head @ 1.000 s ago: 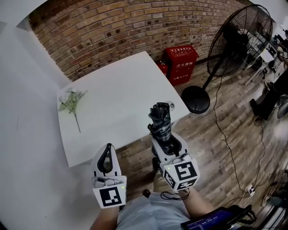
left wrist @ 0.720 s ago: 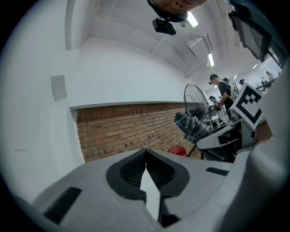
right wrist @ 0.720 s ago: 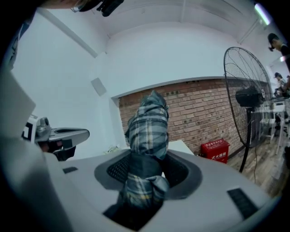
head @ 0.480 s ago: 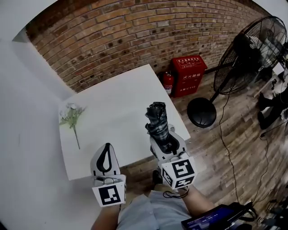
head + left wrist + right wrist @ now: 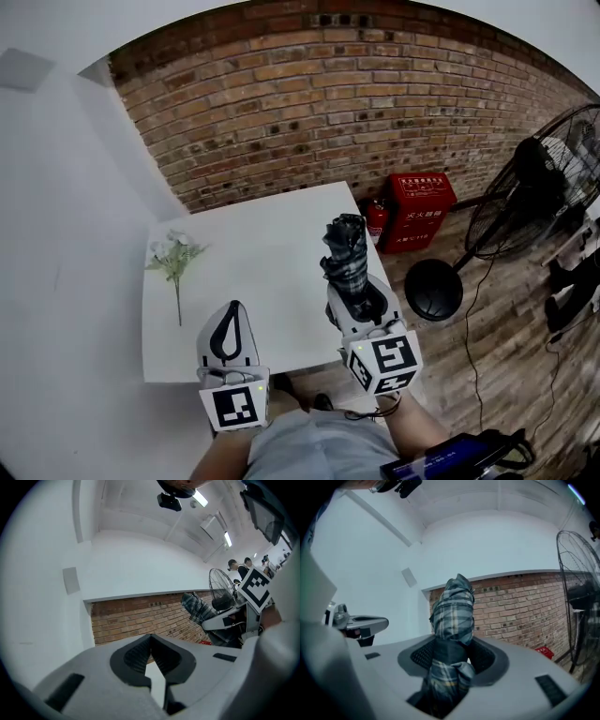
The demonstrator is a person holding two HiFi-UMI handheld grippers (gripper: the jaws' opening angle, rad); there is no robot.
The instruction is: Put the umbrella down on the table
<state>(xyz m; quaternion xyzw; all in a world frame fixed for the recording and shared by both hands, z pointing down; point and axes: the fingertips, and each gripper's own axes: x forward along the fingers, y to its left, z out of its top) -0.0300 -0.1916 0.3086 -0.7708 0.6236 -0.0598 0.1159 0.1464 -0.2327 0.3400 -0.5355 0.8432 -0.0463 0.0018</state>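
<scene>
The right gripper's (image 5: 452, 654) jaws are clamped on the umbrella (image 5: 452, 613), which is folded, wrapped in dark plaid cloth and gripped low on its length. Most of it is seen jutting out past the pads, towards the brick wall (image 5: 520, 609). In the head view the right gripper (image 5: 361, 302) is held over the near right corner of the table (image 5: 253, 248). The umbrella (image 5: 345, 255) is carried above the right edge and is not laid on the top.

The left gripper's (image 5: 151, 641) jaws are brought together at the tips, with only a thin slit left lower down, and nothing is held between them. In the head view the left gripper (image 5: 233, 309) is seen over the near edge of the table, left of the right gripper and apart from it. From the left gripper view the umbrella (image 5: 197, 607) is seen off to the right, in the other gripper.

A flower (image 5: 176, 258) with white blooms and a thin stem is laid near the far left corner, well apart from both grippers. The far edge is set close to the brick wall (image 5: 328, 112). On the wooden floor (image 5: 487, 356) beyond the right edge, a red box (image 5: 422, 211) is stood against the wall, and a fan (image 5: 544, 178) on a round black base is placed further right.
</scene>
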